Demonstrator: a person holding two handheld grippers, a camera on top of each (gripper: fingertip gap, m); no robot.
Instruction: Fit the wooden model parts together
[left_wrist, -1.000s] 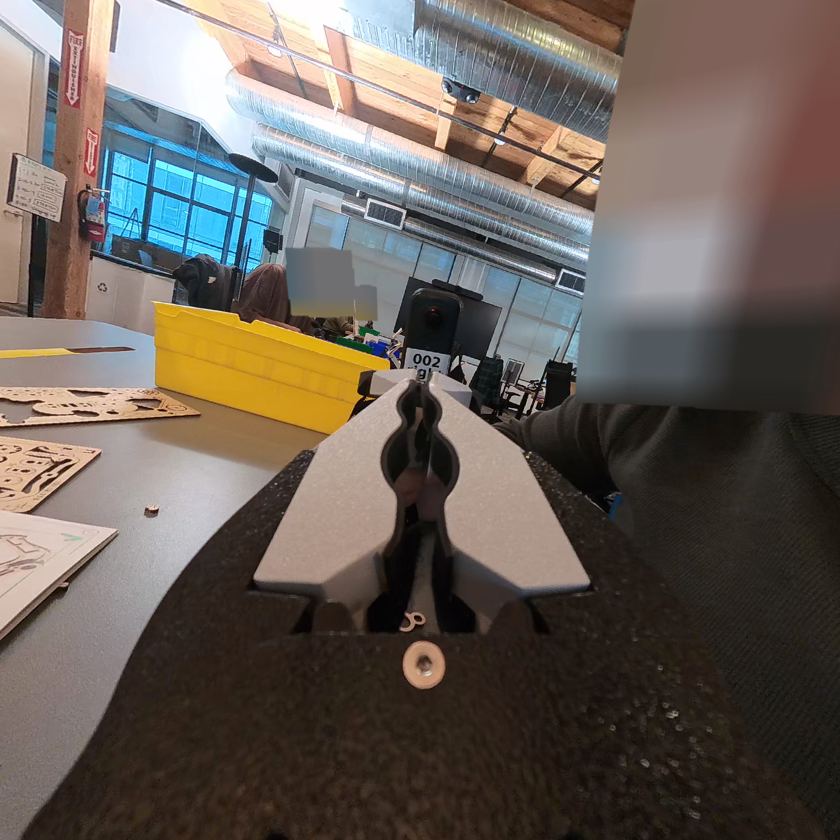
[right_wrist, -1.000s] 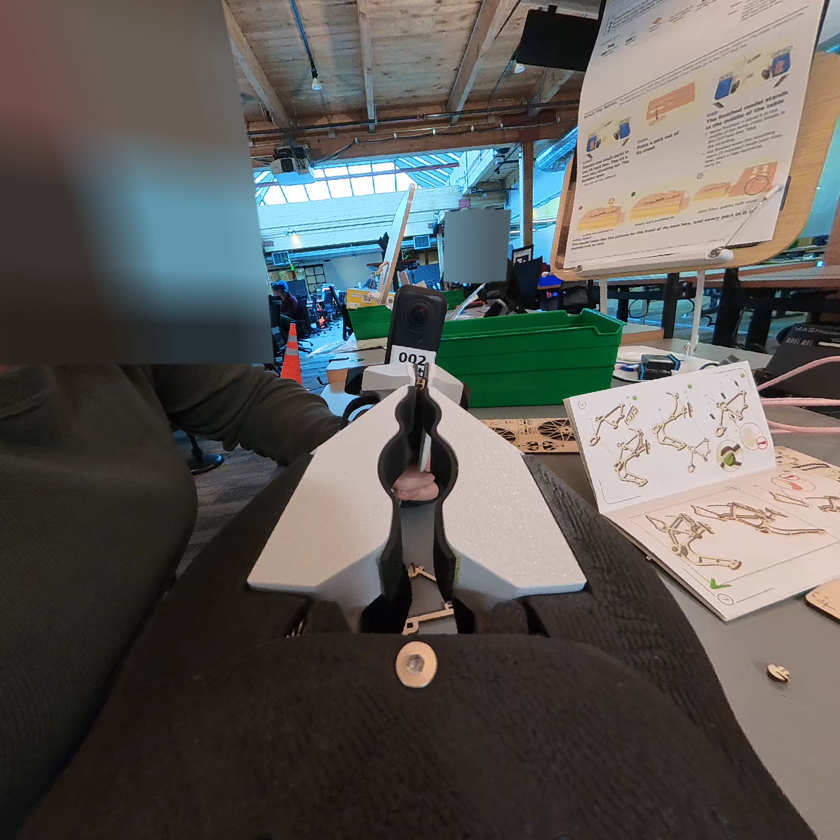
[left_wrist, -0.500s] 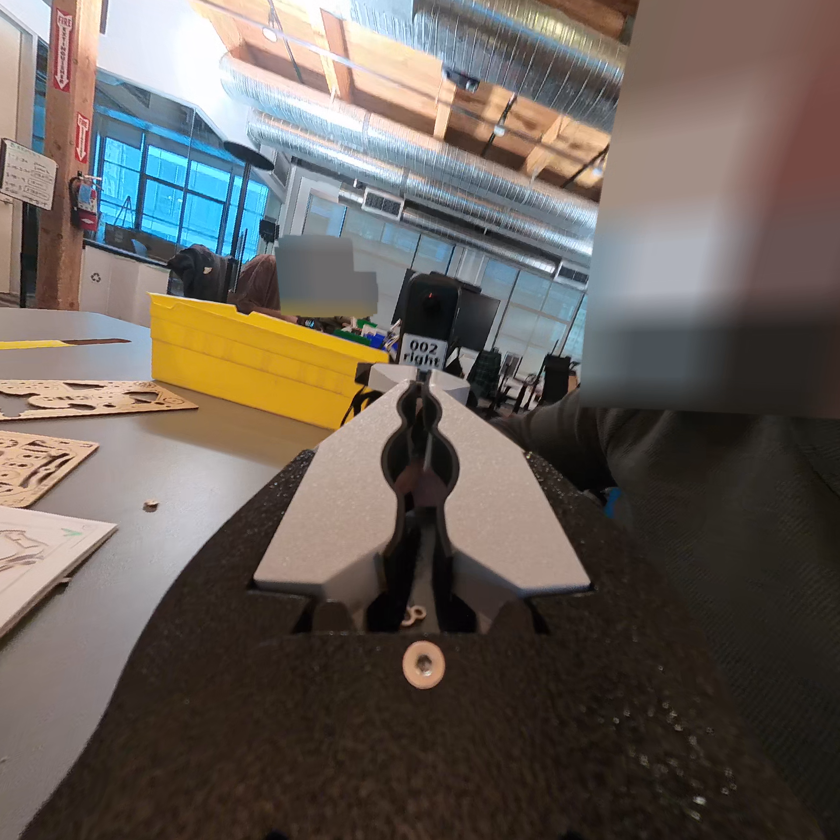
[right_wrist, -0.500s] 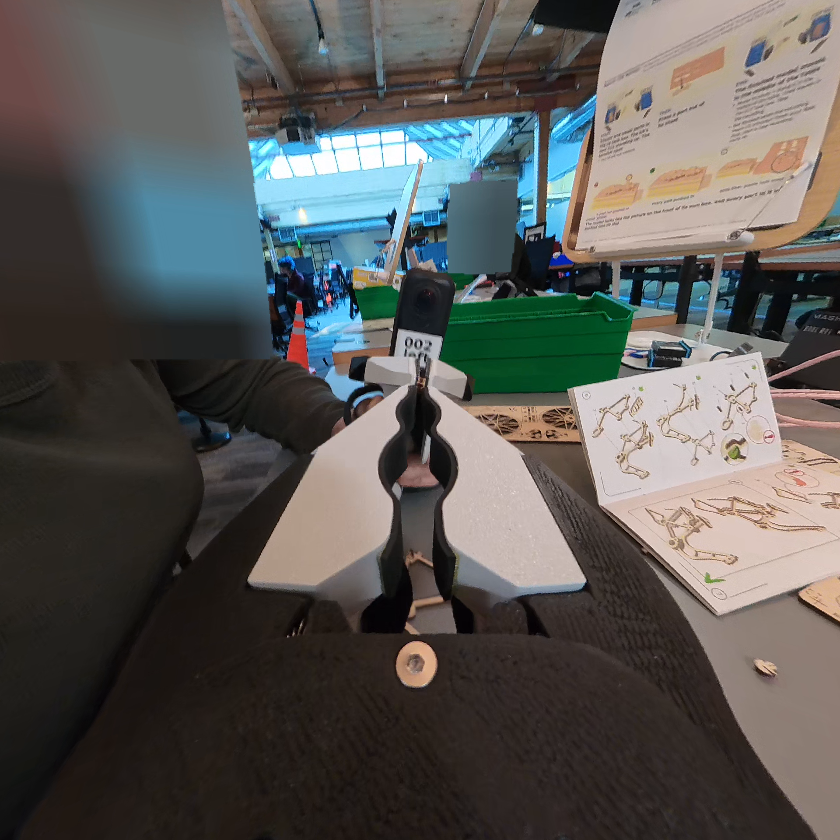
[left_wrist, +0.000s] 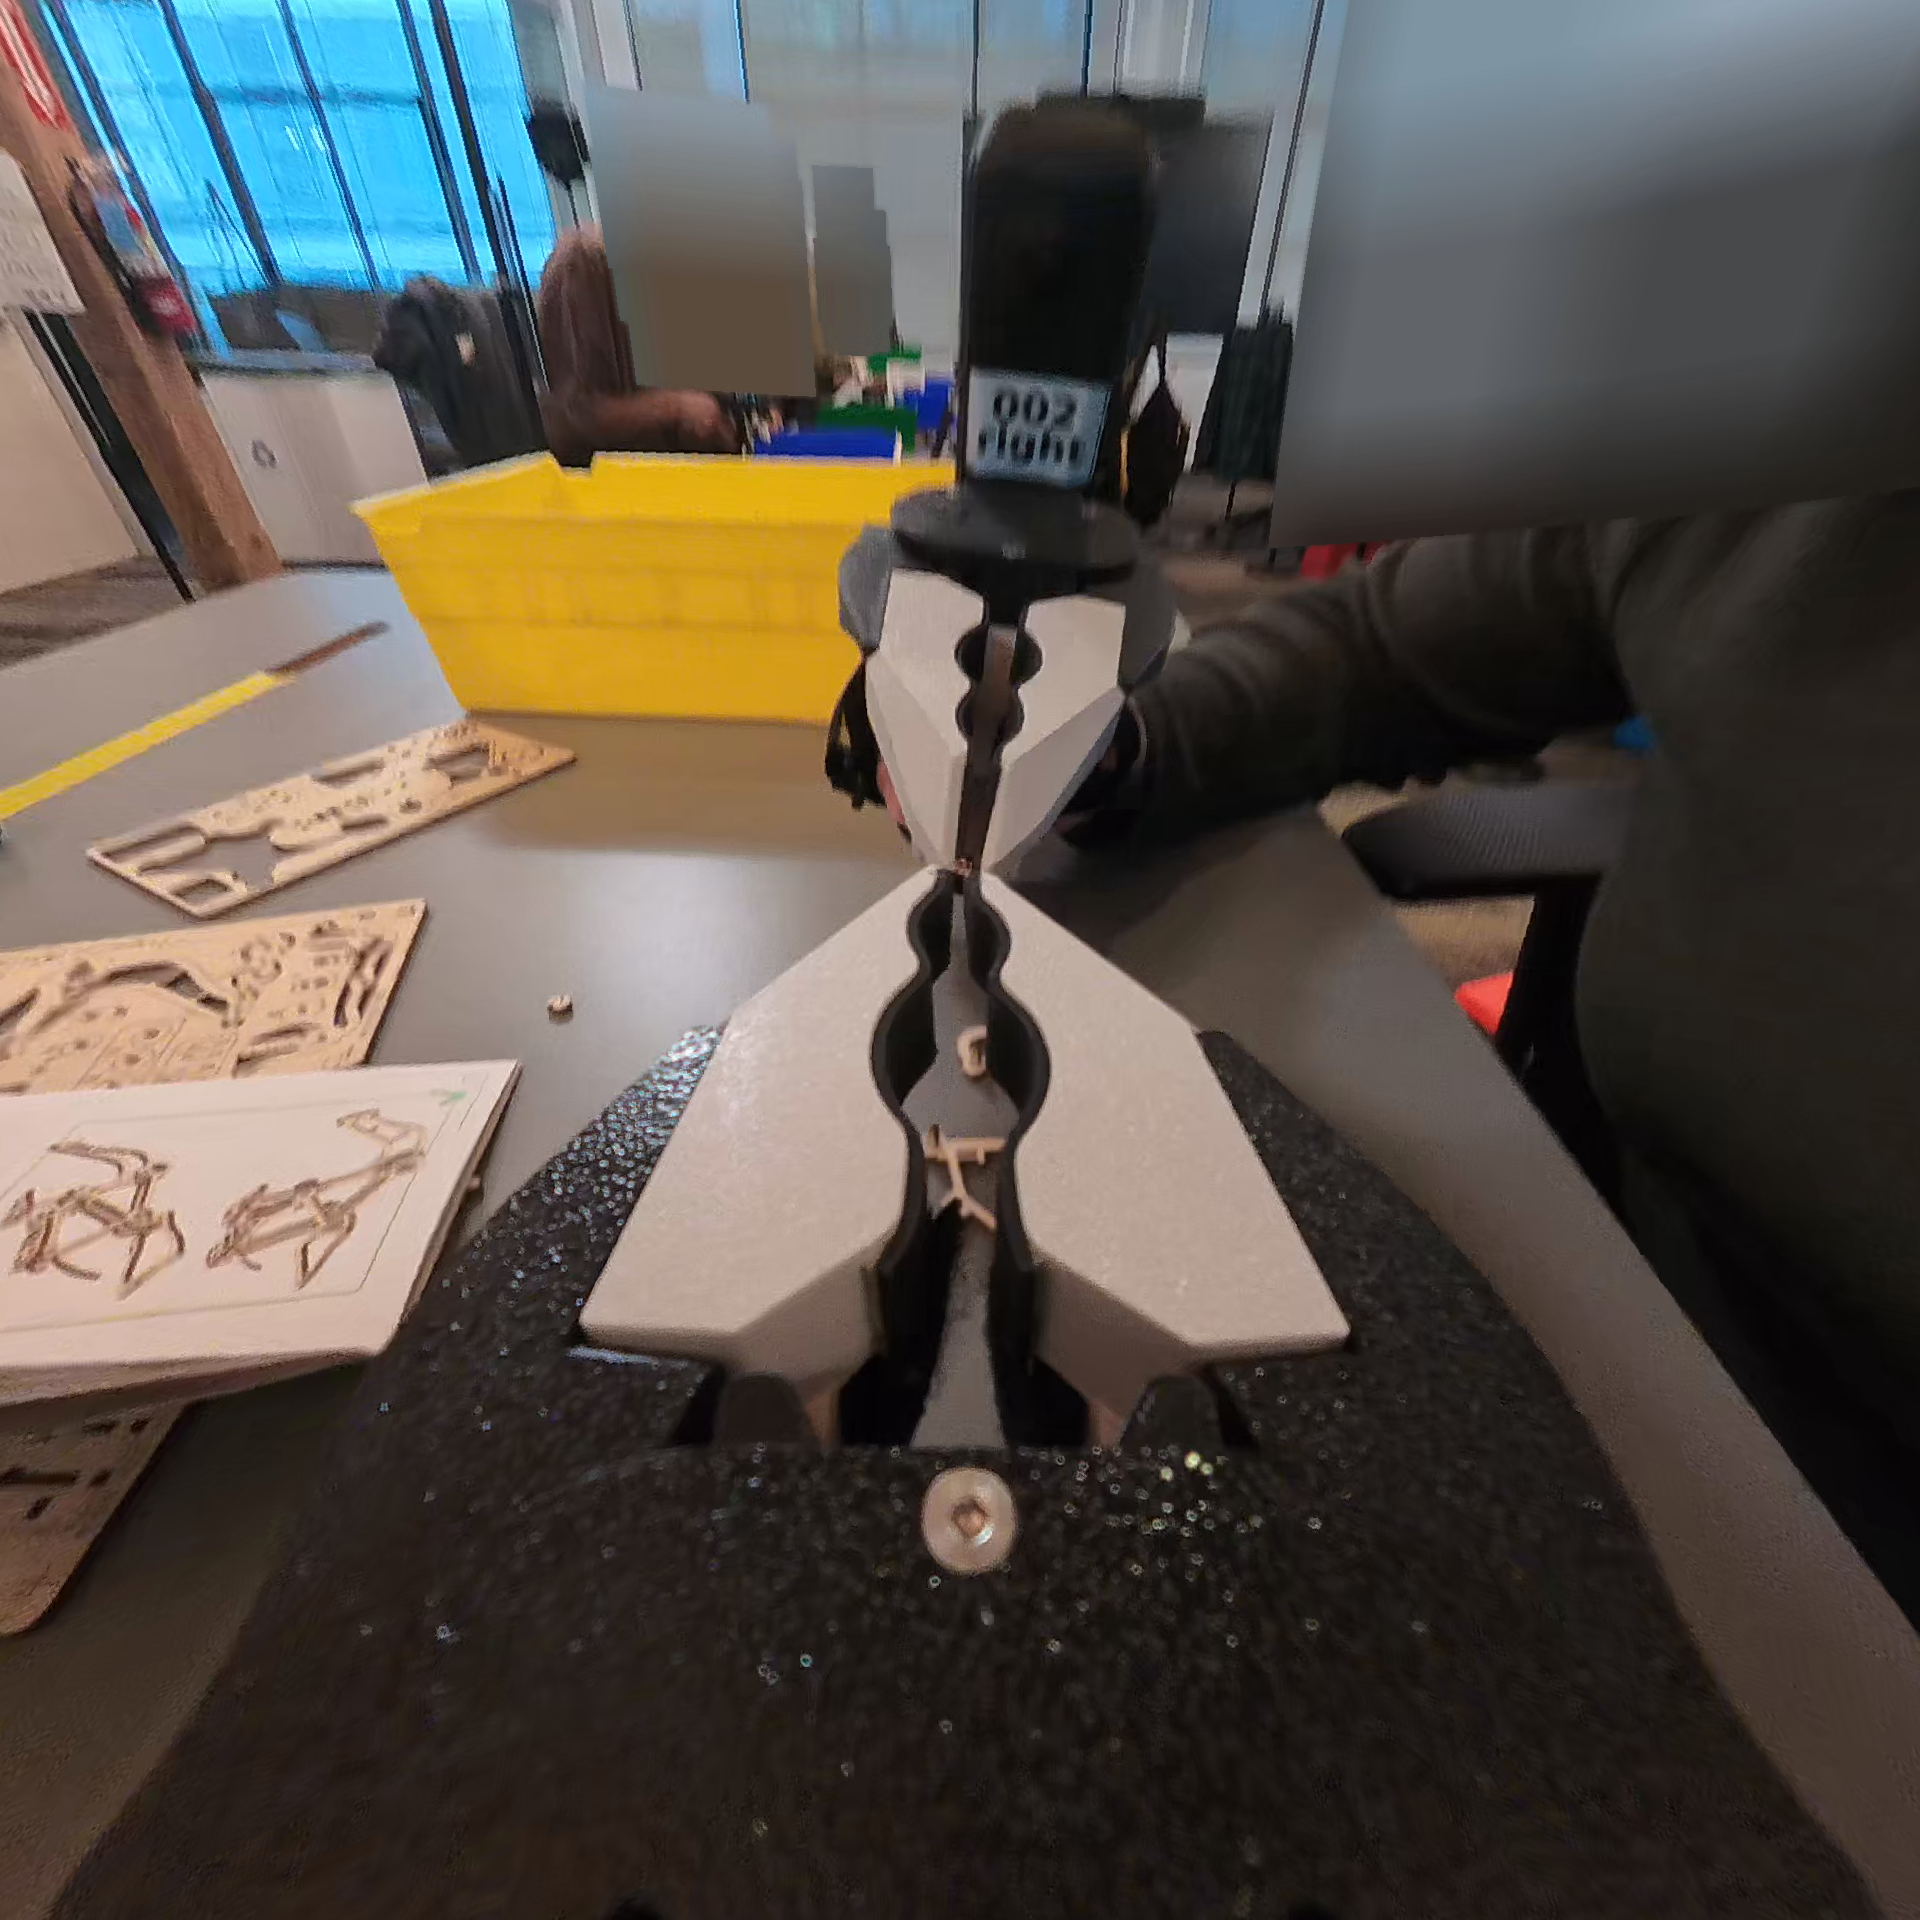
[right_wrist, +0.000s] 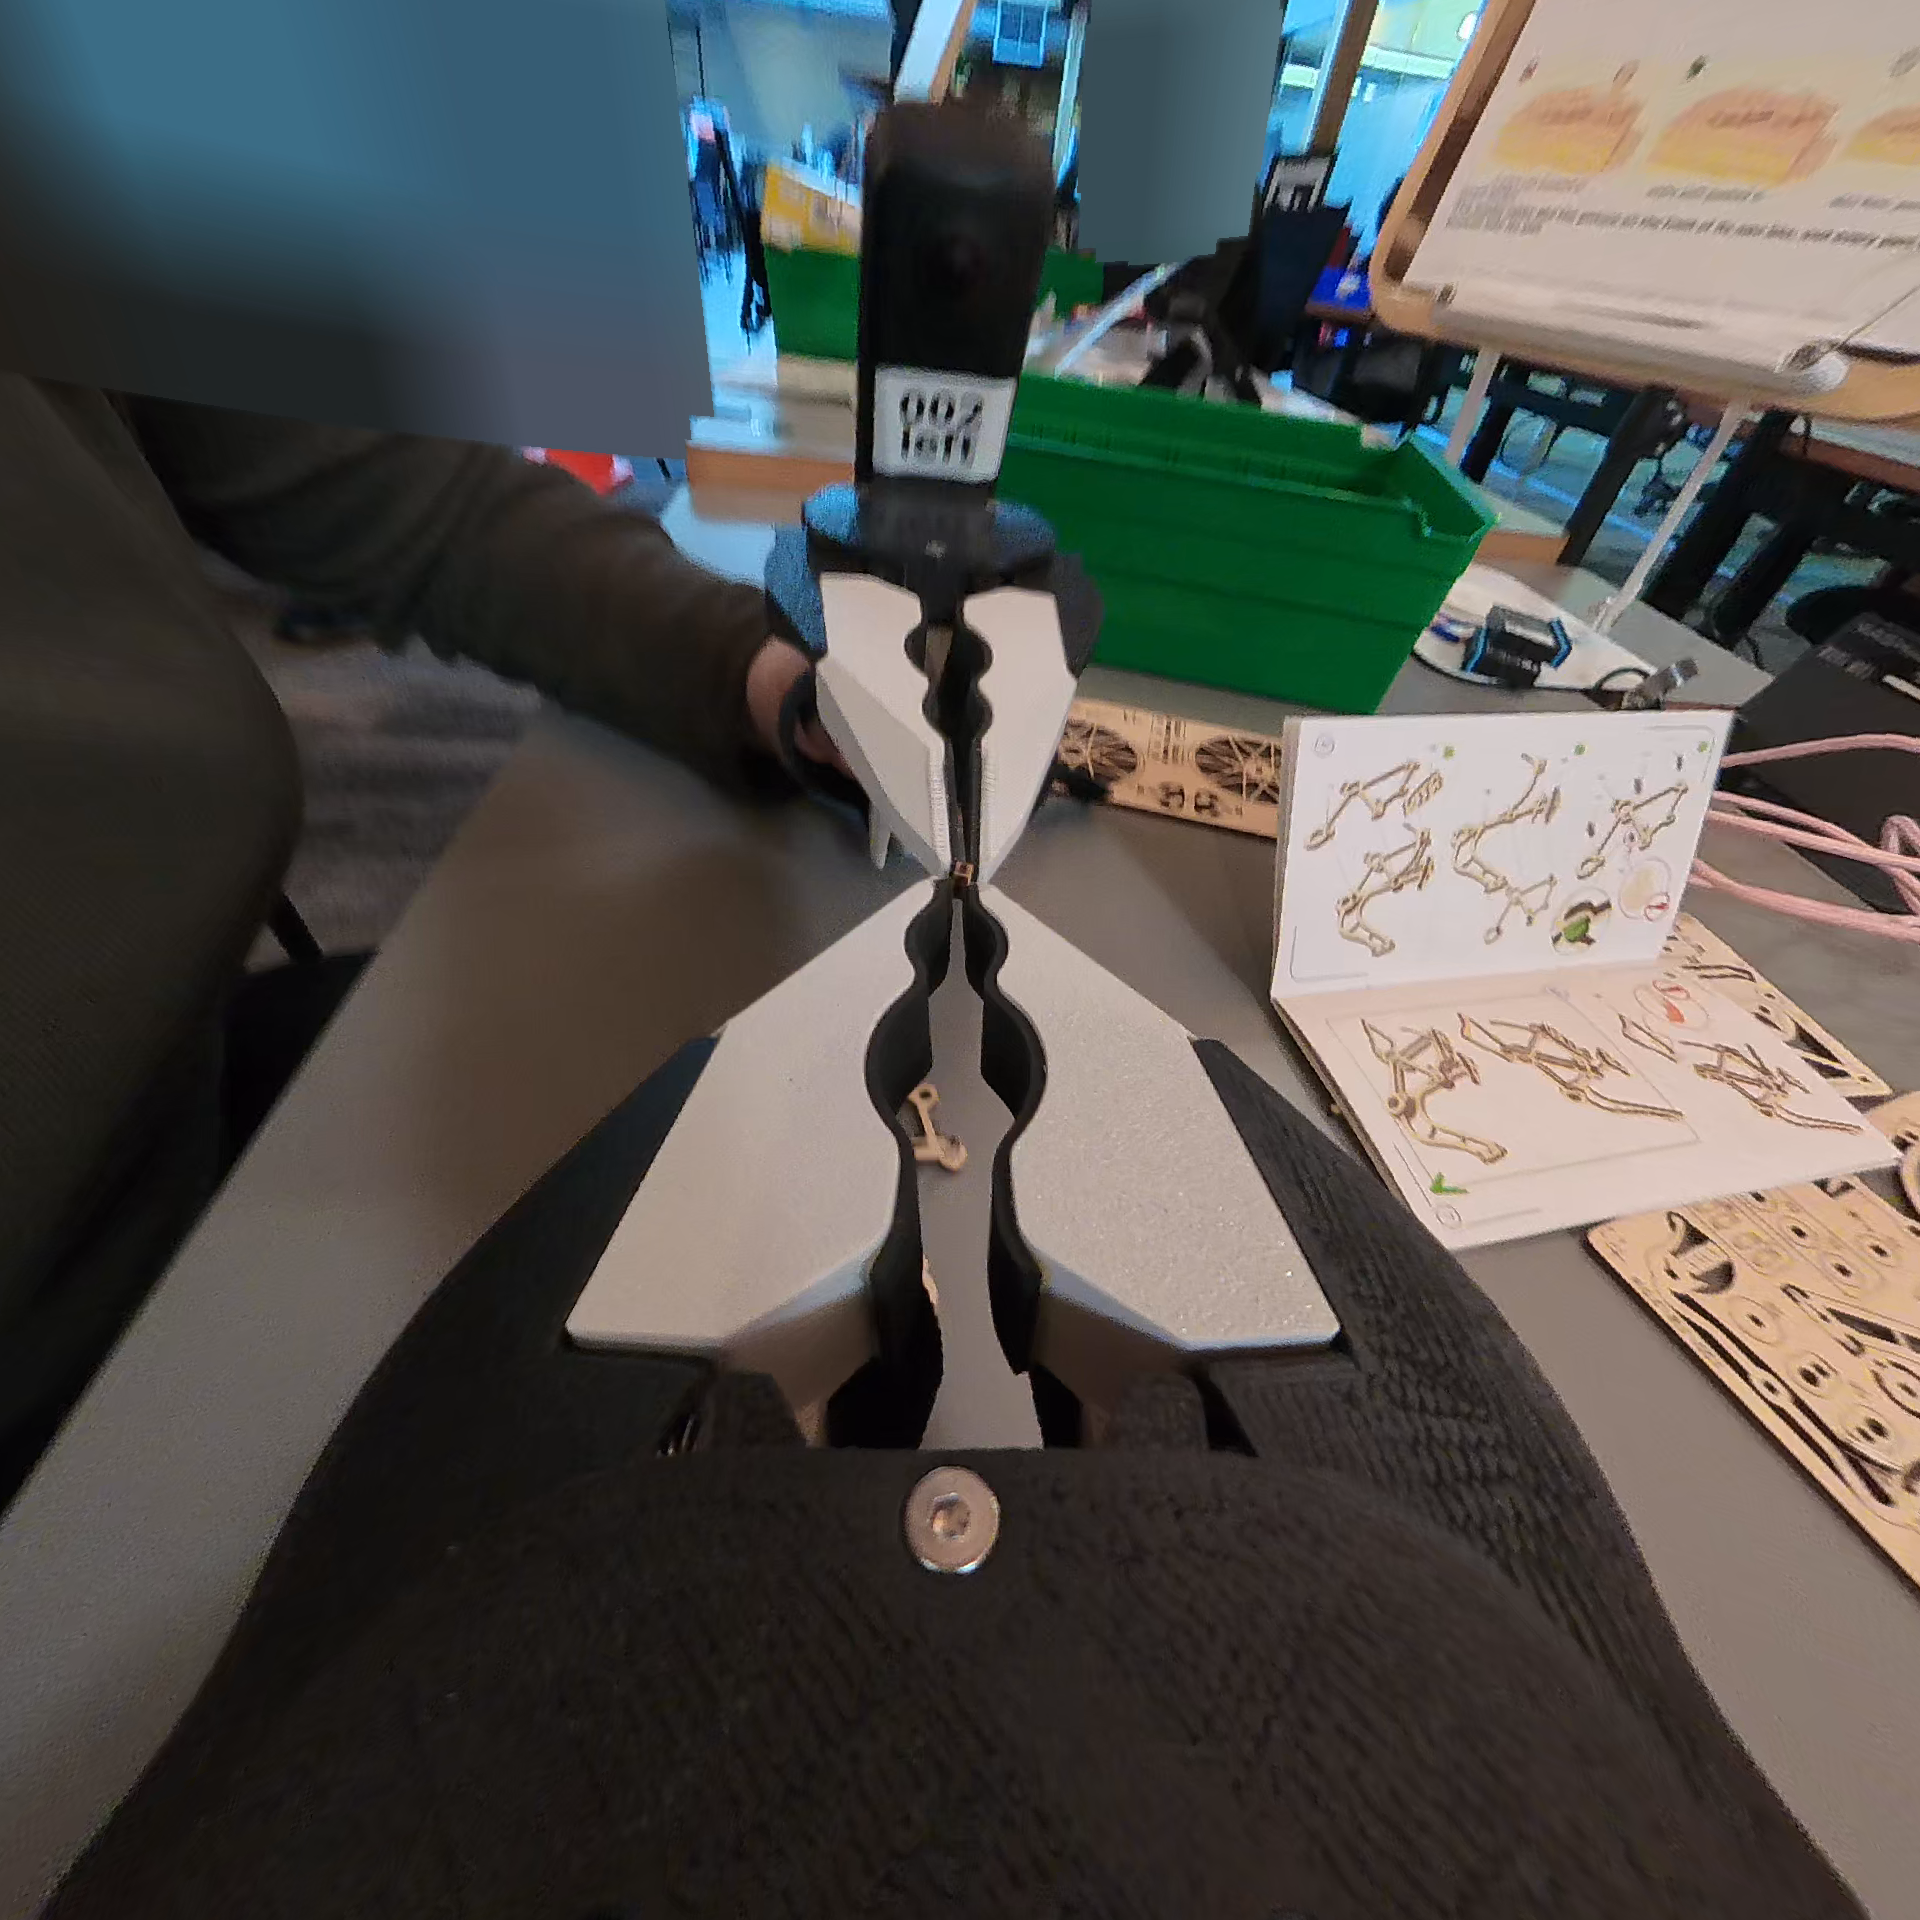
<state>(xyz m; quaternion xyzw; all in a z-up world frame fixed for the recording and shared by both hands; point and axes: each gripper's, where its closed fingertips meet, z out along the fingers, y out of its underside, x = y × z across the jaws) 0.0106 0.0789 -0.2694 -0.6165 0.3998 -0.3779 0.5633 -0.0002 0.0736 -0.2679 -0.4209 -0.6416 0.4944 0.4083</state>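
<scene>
**Tip to tip over the grey table**

Grey table below, both grippers meet nose to nose, axes in line. Left gripper and right gripper are each closed; a tiny wooden part sits where the tips touch, though which one clamps it is unclear. Beyond: yellow bin, green bin, contents hidden.

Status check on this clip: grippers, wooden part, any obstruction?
Left gripper and right gripper shut, tip to tip above table. Tiny wooden part pinched between tips. Nothing in the way.
</scene>
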